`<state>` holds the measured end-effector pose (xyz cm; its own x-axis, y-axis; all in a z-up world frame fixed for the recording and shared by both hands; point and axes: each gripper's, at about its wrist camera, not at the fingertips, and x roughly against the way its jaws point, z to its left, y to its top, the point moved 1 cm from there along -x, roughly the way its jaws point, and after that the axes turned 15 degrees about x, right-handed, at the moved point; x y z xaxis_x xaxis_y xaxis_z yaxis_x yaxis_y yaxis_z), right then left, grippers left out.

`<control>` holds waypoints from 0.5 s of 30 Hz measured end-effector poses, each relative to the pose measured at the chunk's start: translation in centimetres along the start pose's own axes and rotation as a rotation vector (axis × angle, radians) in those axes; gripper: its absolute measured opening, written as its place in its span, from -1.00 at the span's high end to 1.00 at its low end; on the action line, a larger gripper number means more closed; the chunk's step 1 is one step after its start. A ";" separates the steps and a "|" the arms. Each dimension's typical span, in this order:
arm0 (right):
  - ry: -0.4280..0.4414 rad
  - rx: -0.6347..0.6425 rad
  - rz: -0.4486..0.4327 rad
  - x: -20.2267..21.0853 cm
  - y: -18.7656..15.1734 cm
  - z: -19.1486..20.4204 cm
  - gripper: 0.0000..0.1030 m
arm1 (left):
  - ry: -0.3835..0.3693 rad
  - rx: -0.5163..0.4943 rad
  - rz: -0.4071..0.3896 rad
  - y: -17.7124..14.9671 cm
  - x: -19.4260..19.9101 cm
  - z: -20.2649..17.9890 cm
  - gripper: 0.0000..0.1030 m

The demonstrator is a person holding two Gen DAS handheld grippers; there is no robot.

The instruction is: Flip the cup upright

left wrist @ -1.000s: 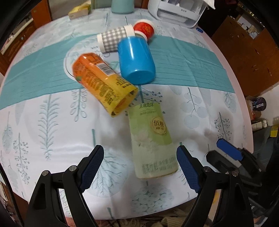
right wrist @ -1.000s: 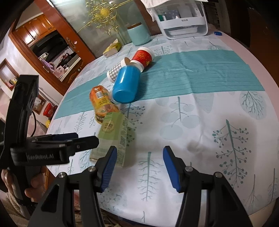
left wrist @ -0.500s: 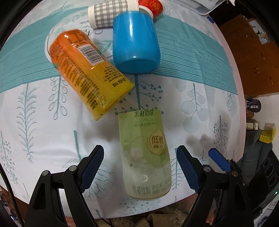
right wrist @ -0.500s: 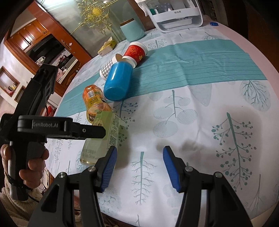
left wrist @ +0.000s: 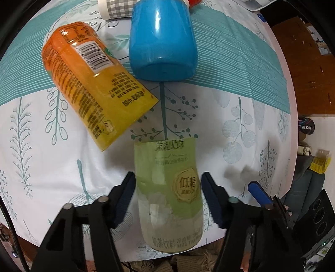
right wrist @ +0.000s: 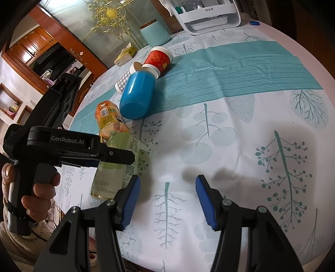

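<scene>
Green cup [left wrist: 169, 194]: it lay on its side near the table's front edge, a clear tumbler in a pale green sleeve with a gold seal and Chinese print; one end pointed at me, the other at the middle of the table. I could not tell which end was the mouth.
Its contents: the clear part below the sleeve showed only a whitish flower print; I could not tell whether anything was inside.
My left tongs [left wrist: 167, 198]: their fingers sat against both flanks of the green cup, clenched on it as it lay on the cloth [left wrist: 240, 117].
My right tongs [right wrist: 166, 196]: released, jaws apart over bare cloth, just right of the green cup [right wrist: 117, 165].
Orange cup [left wrist: 94, 81]: on its side beyond and left of the green one, at a slant, barcode up.
Blue cup [left wrist: 162, 41]: on its side on the teal band, its closed base facing me, touching the orange one.
Checked cup [left wrist: 117, 8]: on its side behind the blue one.
Red cup [right wrist: 159, 58]: on its side beside the checked one, white rim against the blue cup's far end.
Insides: none of these mouths faced me, so I could not see into them.
</scene>
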<state>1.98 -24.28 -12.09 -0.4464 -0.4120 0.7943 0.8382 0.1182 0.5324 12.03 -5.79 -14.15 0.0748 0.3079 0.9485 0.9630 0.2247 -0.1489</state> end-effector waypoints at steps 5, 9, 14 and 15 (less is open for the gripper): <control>0.001 -0.004 -0.001 0.0 0.0 0.0 -0.07 | 0.008 -0.027 -0.022 -0.4 -0.1 -0.7 -0.16; 0.001 -0.004 -0.004 0.0 0.0 -0.1 -0.07 | 0.019 -0.058 -0.080 -1.3 0.8 -1.1 -0.16; -0.005 0.001 -0.006 0.1 -0.1 0.1 -0.07 | 0.022 -0.122 -0.230 -2.9 3.0 -1.2 -0.16; -0.007 0.001 -0.005 0.1 -0.1 0.2 -0.07 | 0.018 -0.138 -0.264 -3.3 3.4 -1.3 -0.16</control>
<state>1.78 -24.17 -12.04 -0.4529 -0.4065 0.7935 0.8355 0.1171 0.5369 9.48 -6.66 -10.11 -0.1797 0.2383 0.9544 0.9757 0.1669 0.1420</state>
